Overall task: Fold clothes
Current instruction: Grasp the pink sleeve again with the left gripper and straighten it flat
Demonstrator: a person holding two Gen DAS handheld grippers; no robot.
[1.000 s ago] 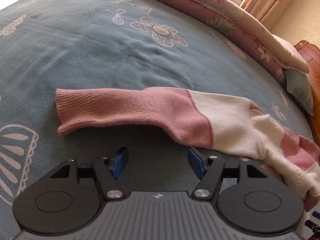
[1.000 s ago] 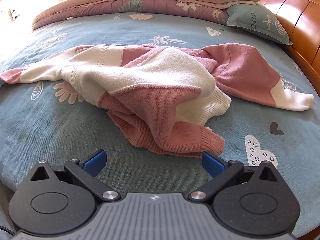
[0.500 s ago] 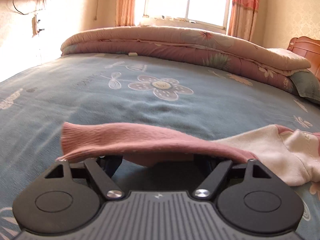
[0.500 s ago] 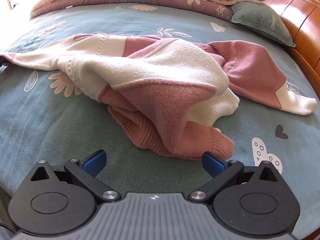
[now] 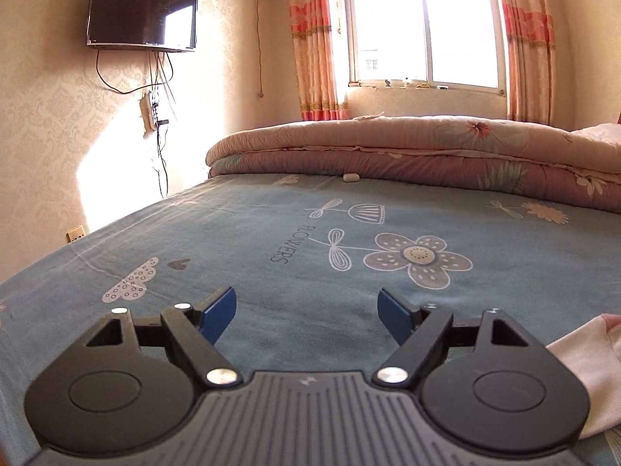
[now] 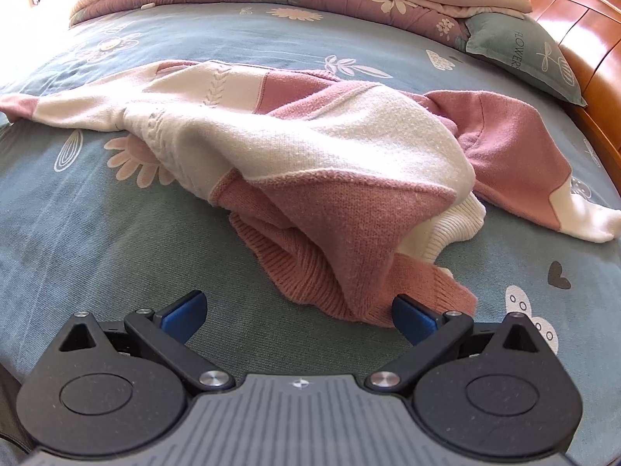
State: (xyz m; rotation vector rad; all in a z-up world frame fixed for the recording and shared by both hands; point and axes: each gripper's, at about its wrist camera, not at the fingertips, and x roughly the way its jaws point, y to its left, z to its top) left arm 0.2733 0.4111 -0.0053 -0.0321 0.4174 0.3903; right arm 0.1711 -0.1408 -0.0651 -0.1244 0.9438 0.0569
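Observation:
A pink and white knit sweater lies crumpled on the blue bedsheet. One sleeve stretches to the left, the other to the right. My right gripper is open, low over the sheet, with the sweater's ribbed pink hem just ahead and touching the right fingertip. My left gripper is open and empty above the bare sheet. Only a white patch of the sweater shows at the lower right of the left wrist view.
A folded floral quilt lies along the far side of the bed. A blue pillow leans by the wooden headboard at the right. A wall TV and a window are beyond the bed.
My left gripper has tilted up and swung left; the pink sleeve that lay across its fingers is out of its view. My right gripper has moved closer to the sweater hem.

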